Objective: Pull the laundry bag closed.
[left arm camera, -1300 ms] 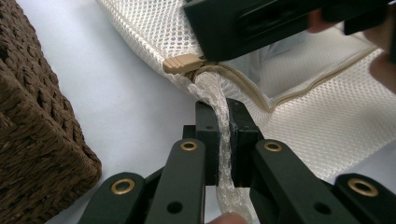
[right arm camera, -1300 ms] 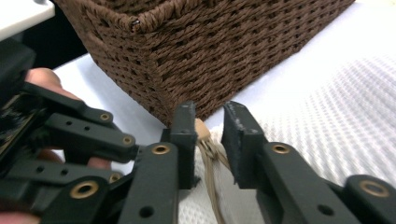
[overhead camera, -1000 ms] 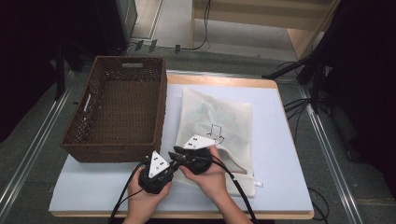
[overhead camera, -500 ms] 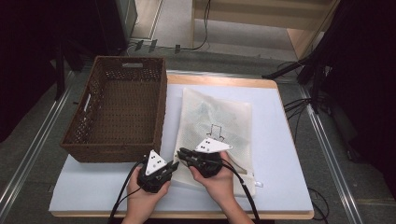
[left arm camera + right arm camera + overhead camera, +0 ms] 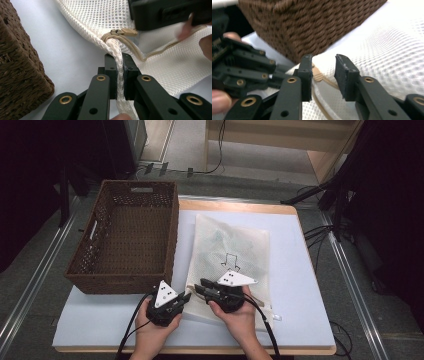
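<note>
A white mesh bag (image 5: 231, 247) lies flat on the table with a tan zipper along its near edge. My left gripper (image 5: 187, 296) is shut on the bag's near-left corner, and the mesh (image 5: 120, 72) is pinched between its pads (image 5: 111, 72). The tan zipper pull (image 5: 126, 31) sits just beyond that corner. My right gripper (image 5: 198, 288) points left at the same corner, and its jaws have just been opening. In the right gripper view the jaws (image 5: 323, 62) stand apart over the zipper pull (image 5: 318, 75), which lies beside the left pad without being pinched.
A brown wicker basket (image 5: 127, 237) stands at the table's left, close to both grippers and just beyond the bag corner (image 5: 307, 22). The white table top (image 5: 295, 285) lies bare to the right of the bag. Cables trail from both grippers toward the near edge.
My right gripper has shifted a little to the right, away from the left one. The left hand and the bag corner in it have stayed put.
</note>
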`<state>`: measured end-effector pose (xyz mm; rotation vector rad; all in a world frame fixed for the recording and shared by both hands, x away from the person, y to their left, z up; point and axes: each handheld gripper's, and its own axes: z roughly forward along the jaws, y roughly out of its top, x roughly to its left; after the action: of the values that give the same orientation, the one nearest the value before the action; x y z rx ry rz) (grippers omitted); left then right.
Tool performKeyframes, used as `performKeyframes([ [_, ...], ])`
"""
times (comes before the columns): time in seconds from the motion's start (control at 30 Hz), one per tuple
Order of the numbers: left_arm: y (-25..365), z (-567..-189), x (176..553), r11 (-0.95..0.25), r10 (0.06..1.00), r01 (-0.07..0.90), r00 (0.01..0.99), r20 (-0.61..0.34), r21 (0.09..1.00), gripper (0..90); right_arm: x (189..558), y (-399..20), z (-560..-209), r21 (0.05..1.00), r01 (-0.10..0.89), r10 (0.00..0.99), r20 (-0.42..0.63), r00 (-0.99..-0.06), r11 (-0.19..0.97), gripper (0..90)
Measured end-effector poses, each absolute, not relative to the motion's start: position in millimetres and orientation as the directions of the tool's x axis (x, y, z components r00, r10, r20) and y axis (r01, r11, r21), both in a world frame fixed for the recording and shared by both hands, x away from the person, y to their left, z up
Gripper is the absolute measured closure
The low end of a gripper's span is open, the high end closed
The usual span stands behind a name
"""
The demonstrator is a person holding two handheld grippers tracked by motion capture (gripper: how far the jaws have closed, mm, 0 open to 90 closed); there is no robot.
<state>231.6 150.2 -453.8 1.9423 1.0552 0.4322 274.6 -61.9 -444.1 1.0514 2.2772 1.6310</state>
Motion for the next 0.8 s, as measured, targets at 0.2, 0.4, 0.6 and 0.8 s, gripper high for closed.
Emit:
performKeyframes([
  [0.2,150.6,-455.6,230.9,-0.269,0.807,0.512,0.582,-0.098,0.816,86.0,271.5,-67.5,-446.2,0.856,0.503,0.658,0.309,-0.686,0.123,75.2],
  [0.4,151.4,-456.9,230.3,-0.263,0.810,0.512,0.578,-0.101,0.818,85.8,269.1,-65.8,-452.4,0.826,0.555,0.639,0.378,-0.670,0.094,73.8],
  [0.6,151.4,-456.7,230.0,-0.265,0.807,0.505,0.583,-0.098,0.822,85.8,272.3,-64.8,-454.9,0.783,0.621,0.621,0.466,-0.631,0.044,64.2],
  [0.8,151.3,-457.1,229.4,-0.262,0.808,0.497,0.582,-0.094,0.827,85.8,273.4,-66.7,-456.8,0.754,0.656,0.621,0.504,-0.600,0.022,67.3],
])
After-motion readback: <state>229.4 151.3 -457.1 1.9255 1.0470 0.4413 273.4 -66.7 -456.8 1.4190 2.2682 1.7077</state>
